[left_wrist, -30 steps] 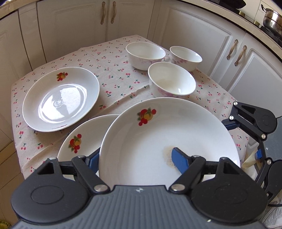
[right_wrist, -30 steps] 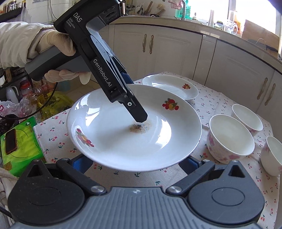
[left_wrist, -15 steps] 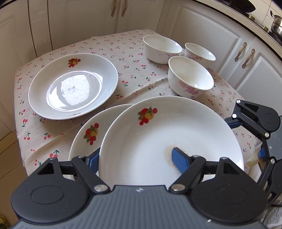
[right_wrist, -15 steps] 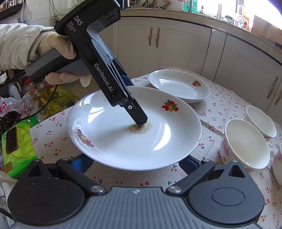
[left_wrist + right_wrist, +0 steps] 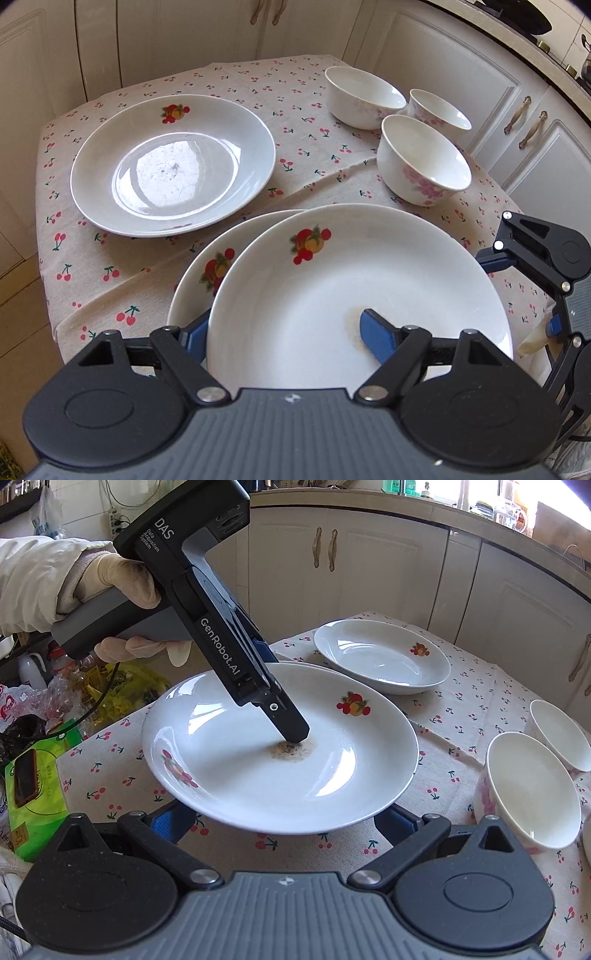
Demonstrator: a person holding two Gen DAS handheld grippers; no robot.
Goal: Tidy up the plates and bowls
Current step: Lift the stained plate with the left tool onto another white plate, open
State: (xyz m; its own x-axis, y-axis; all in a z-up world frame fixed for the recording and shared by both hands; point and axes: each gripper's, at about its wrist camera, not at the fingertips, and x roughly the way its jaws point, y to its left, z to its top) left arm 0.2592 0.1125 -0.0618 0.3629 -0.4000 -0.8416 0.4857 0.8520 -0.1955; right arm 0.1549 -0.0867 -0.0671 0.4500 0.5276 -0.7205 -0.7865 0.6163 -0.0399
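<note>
White kitchen cabinets [image 5: 424,66] ring a small table under a cherry-print tablecloth [image 5: 122,266], and right at the front the left gripper [image 5: 284,328] has a plate [image 5: 354,280] pinched by its near rim, one blue finger [image 5: 376,332] lying on the inside, the other [image 5: 194,332] tucked under the rim; from the right wrist view that same held plate [image 5: 258,775] sits raised above the cloth, with a brown smudge [image 5: 291,751] at its centre just where the gripper's tip presses down. Directly below it a second plate [image 5: 207,273] peeks out on the left, fruit motif showing. Further back on the left, a third plate [image 5: 173,166] rests flat on the cloth, well apart from the held one. Three bowls [image 5: 424,162] huddle at the far right, close together. The right gripper [image 5: 284,819] hangs low just in front of the held plate, fingers spread wide and gripping nothing, the plate's edge above the gap. A gloved hand [image 5: 122,587] holds the left tool's handle
</note>
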